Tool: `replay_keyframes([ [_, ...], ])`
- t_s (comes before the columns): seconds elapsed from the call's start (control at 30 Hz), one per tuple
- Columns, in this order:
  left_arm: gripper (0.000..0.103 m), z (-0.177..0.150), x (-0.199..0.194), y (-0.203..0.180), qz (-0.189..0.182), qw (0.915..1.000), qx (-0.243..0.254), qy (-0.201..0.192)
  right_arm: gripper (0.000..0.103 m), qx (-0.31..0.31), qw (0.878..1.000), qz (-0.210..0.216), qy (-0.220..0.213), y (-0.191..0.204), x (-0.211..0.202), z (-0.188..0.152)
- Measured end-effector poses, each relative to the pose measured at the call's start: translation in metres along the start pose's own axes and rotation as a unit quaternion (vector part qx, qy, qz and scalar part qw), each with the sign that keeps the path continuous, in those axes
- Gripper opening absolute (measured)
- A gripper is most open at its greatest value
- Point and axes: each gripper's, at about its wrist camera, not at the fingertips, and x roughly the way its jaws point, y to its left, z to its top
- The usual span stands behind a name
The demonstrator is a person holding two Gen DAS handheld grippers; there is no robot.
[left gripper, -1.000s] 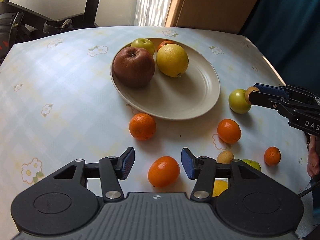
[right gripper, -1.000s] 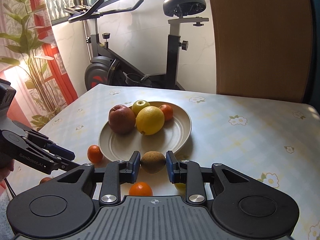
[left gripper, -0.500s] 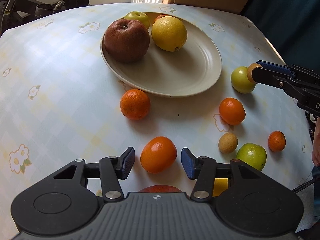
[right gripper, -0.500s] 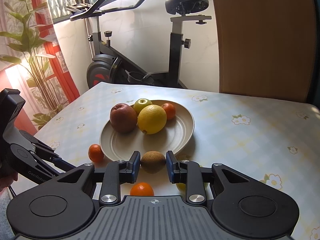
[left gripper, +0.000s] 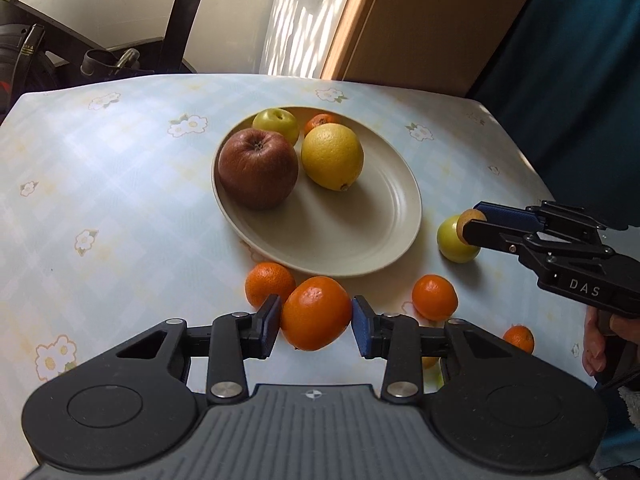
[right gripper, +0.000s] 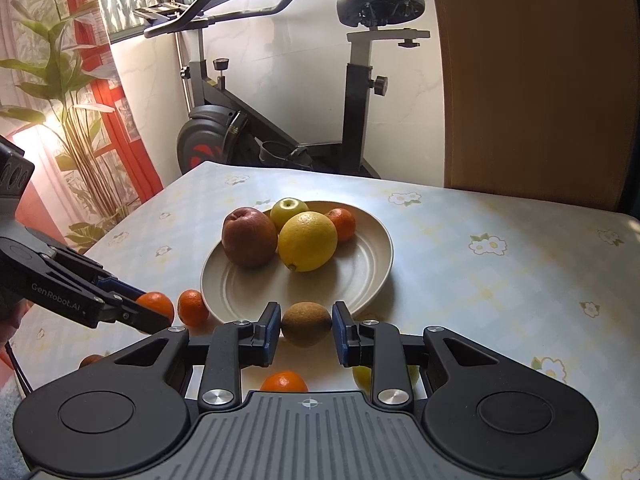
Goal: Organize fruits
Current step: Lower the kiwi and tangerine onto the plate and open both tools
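A: What has been changed since the earlier frame?

B: The large orange [left gripper: 316, 313], seen a second ago lying loose on the table [left gripper: 120, 208] ahead of wide-set pads, is now enclosed by the left claw [left gripper: 315, 325]; its jaws are closing, and both blue pads are pressed against the fruit.

A: And the right claw [right gripper: 305, 328]?

B: It has been kept in place, clamped on a small brown fruit [right gripper: 306, 323] just in front of the plate [right gripper: 372, 276].

A: What is held by the plate?

B: A red apple [left gripper: 258, 173], a lemon [left gripper: 332, 156], a green apple [left gripper: 277, 124] and a small orange [left gripper: 320, 122] are gathered at its far side.

A: What is left on the table?

B: One mandarin [left gripper: 269, 283] is seen beside the plate's near rim, behind the gripped orange; another [left gripper: 434, 297] lies to the right, a third [left gripper: 519, 338] nearer the edge, and a green fruit [left gripper: 454, 240] sits partly hidden behind the right claw's fingers.
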Motion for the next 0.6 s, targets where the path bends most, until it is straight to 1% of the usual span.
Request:
replay_keyframes([
  [0.07,0.04,0.011,0.0,0.0,0.01,0.9998,-0.002,-0.015,0.025,-0.01,1.0,-0.001,0.0,0.001,0.003,0.004],
  [0.17,0.04,0.026,0.01,-0.001,0.028,0.9993,-0.001,-0.025,0.025,-0.037,0.999,-0.007,0.003,0.002,0.013,0.014],
  [0.27,0.04,0.039,0.023,-0.008,0.037,0.9987,0.016,-0.032,0.025,-0.058,0.998,-0.012,0.008,0.0,0.025,0.028],
  [0.37,0.04,0.046,0.037,-0.013,0.047,0.9981,0.032,-0.025,0.025,-0.074,0.997,-0.022,0.015,-0.005,0.04,0.042],
  [0.47,0.04,0.049,0.05,-0.012,0.057,0.9978,0.032,-0.009,0.025,-0.082,0.996,-0.037,0.027,-0.014,0.06,0.051],
  [0.6,0.04,0.047,0.06,-0.008,0.061,0.9977,0.028,0.003,0.025,-0.069,0.996,-0.046,0.045,-0.029,0.085,0.059],
])
